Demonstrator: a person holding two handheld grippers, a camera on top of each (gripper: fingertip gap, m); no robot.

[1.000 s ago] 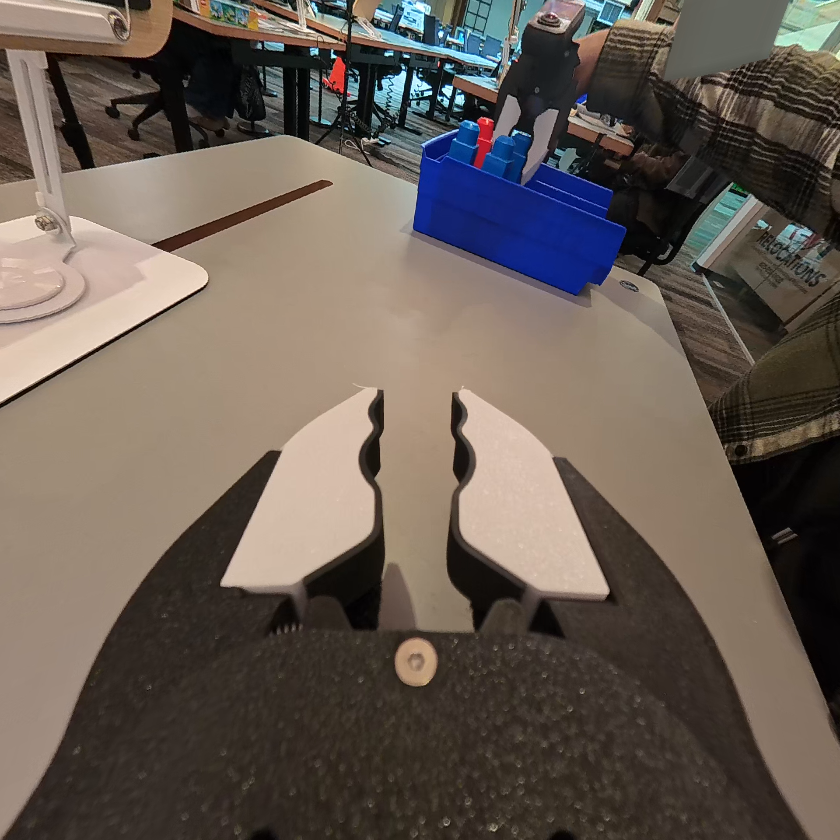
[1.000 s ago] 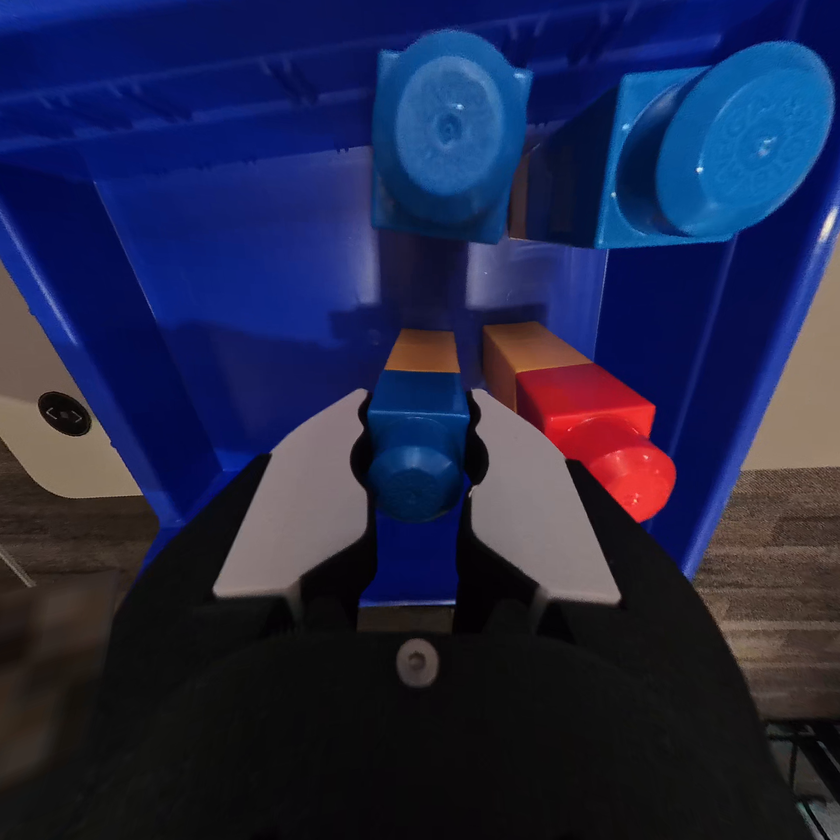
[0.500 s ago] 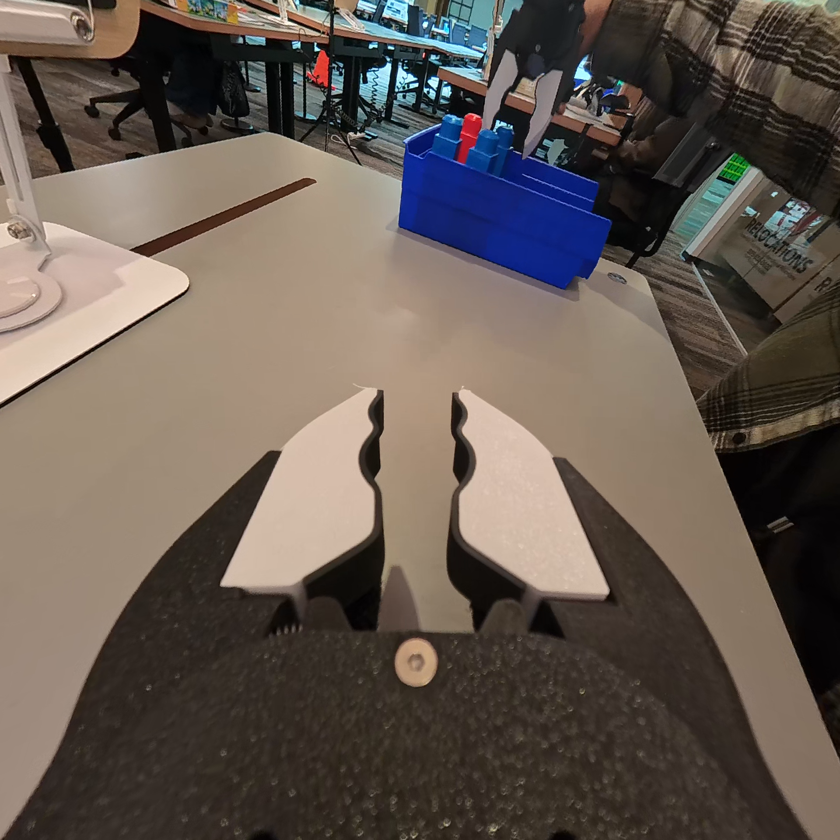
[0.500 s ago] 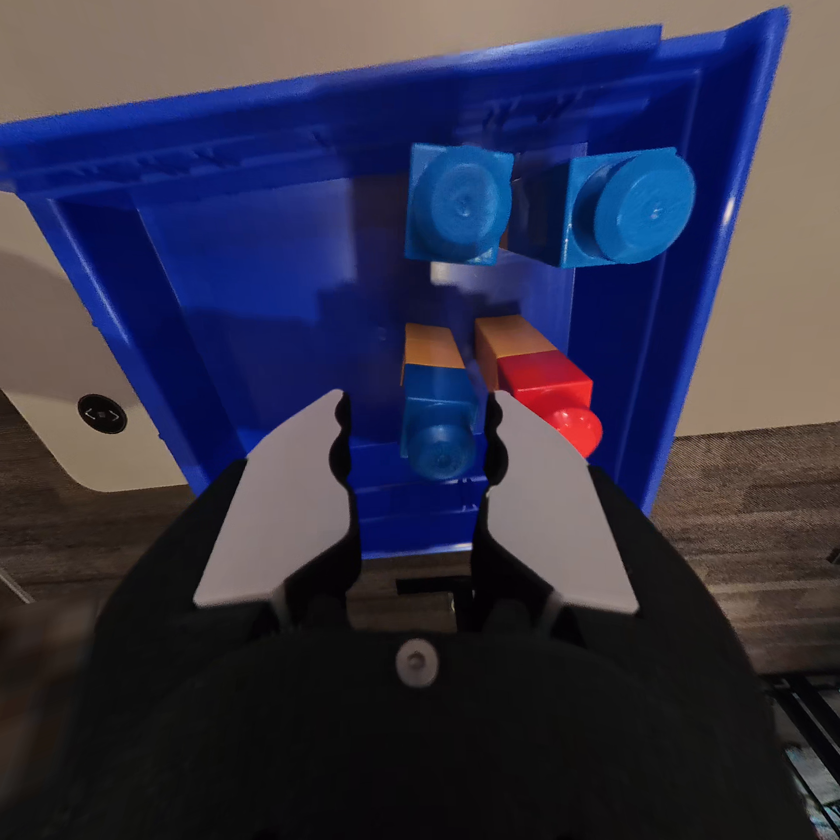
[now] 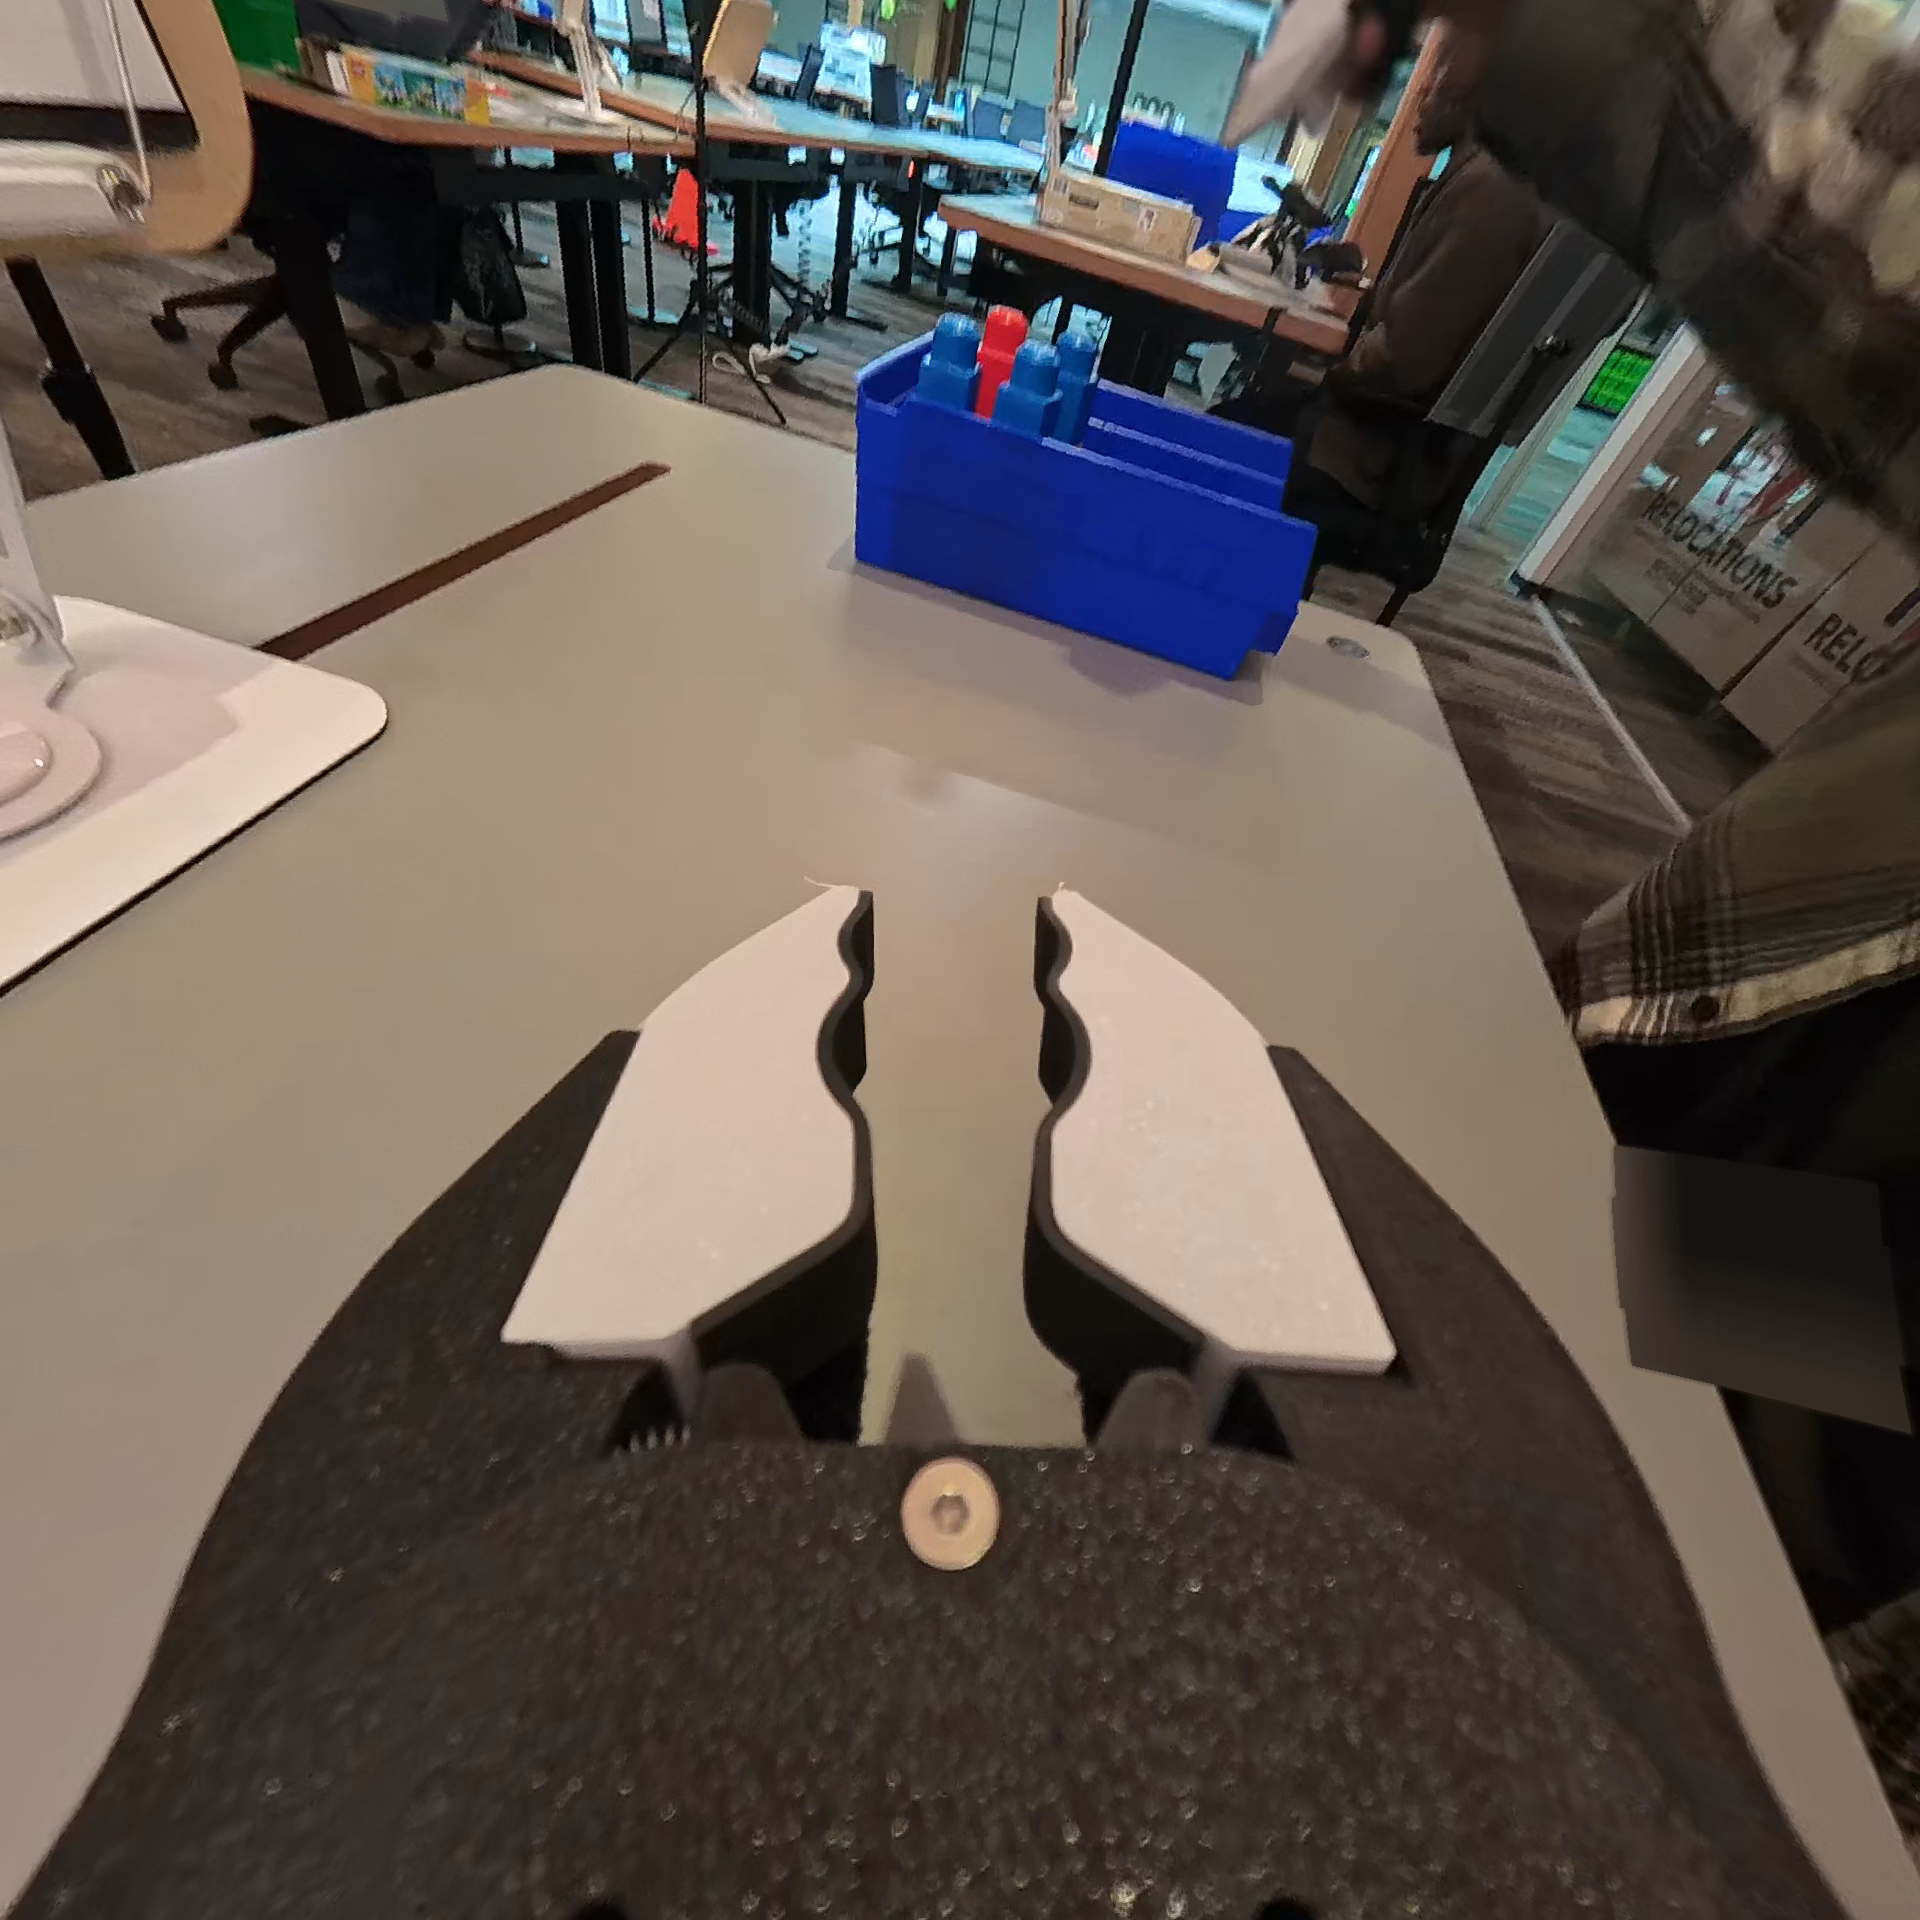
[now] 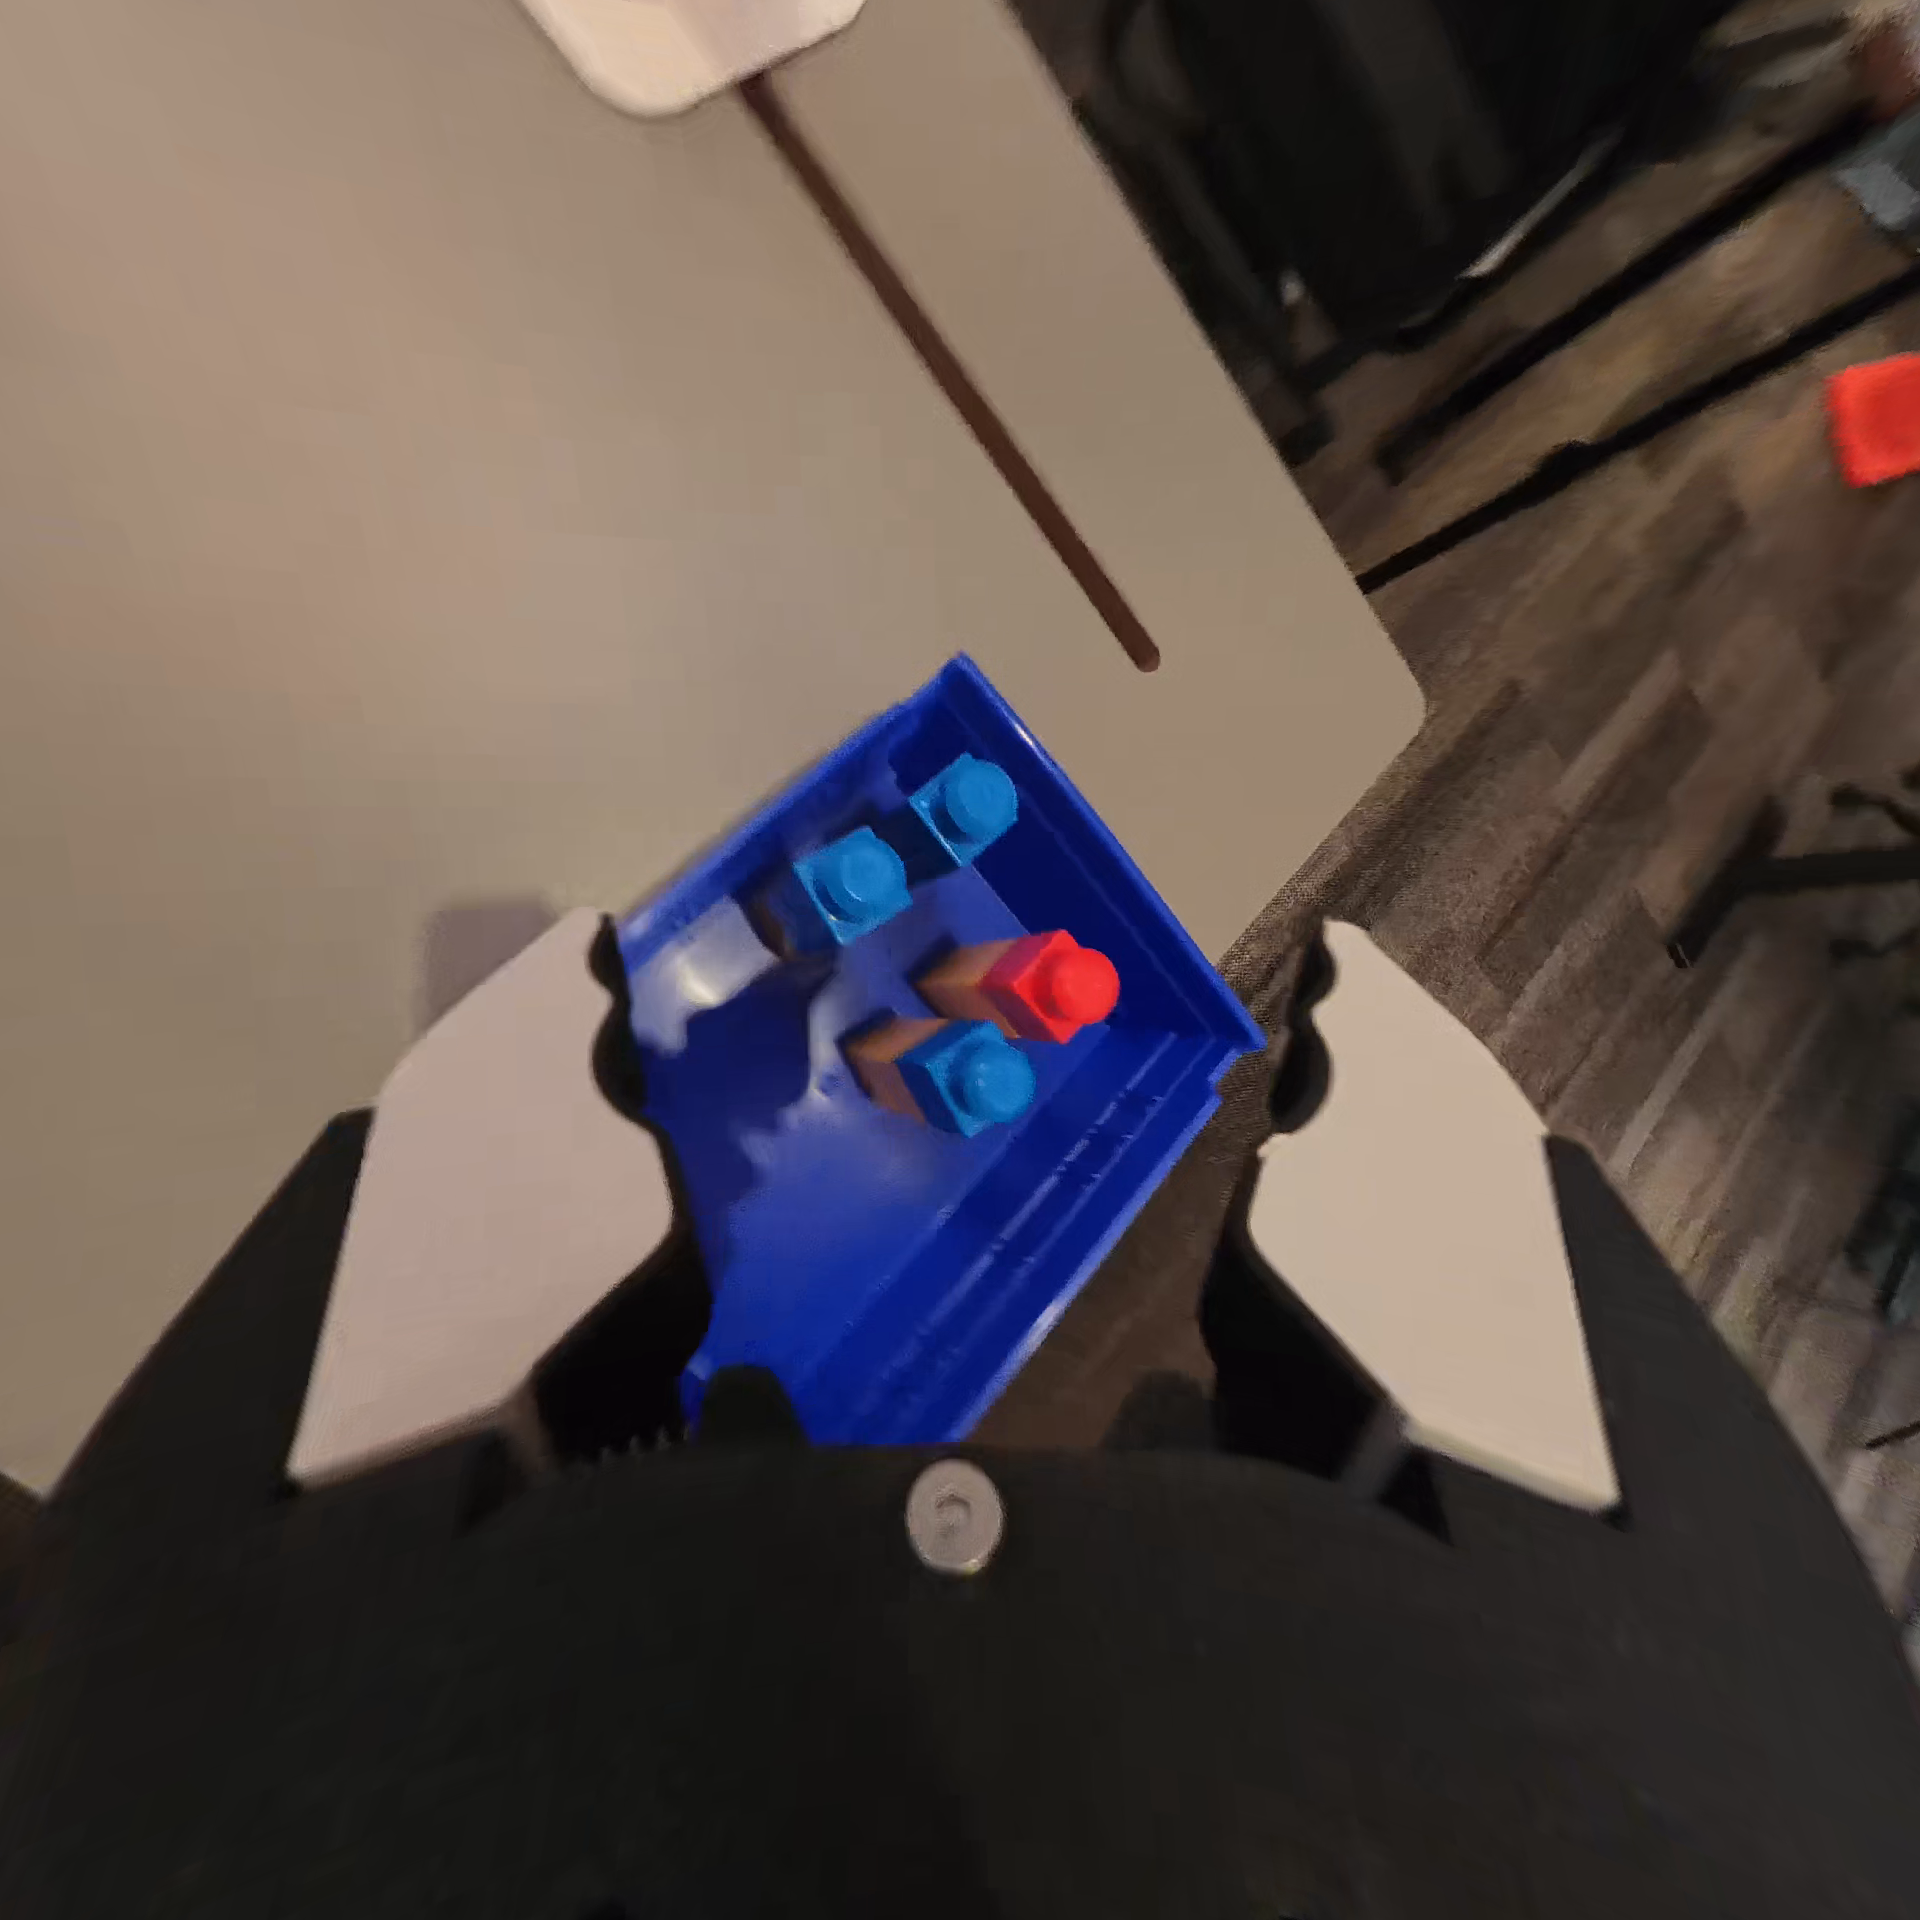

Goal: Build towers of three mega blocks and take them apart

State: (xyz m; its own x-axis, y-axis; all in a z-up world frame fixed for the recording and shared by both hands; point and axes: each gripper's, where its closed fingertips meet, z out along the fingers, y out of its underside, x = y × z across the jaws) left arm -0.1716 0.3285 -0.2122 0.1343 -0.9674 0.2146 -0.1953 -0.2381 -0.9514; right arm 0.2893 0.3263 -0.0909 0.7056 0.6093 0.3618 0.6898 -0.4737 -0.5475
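Hovering high, the right gripper (image 6: pixel 956 1039) gapes wide and empty; directly below it, four block towers (image 6: pixel 961 1070) stand in the blue bin (image 6: pixel 935 1278). Far behind them, the left gripper (image 5: pixel 954 899) waits slightly parted, empty, over bare desk (image 5: pixel 623 779). Building looks complete; dismantling remains.

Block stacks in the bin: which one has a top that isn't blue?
The stack with the red top block, standing upright in the blue bin beside its end wall. The other three stacks are capped with blue blocks.
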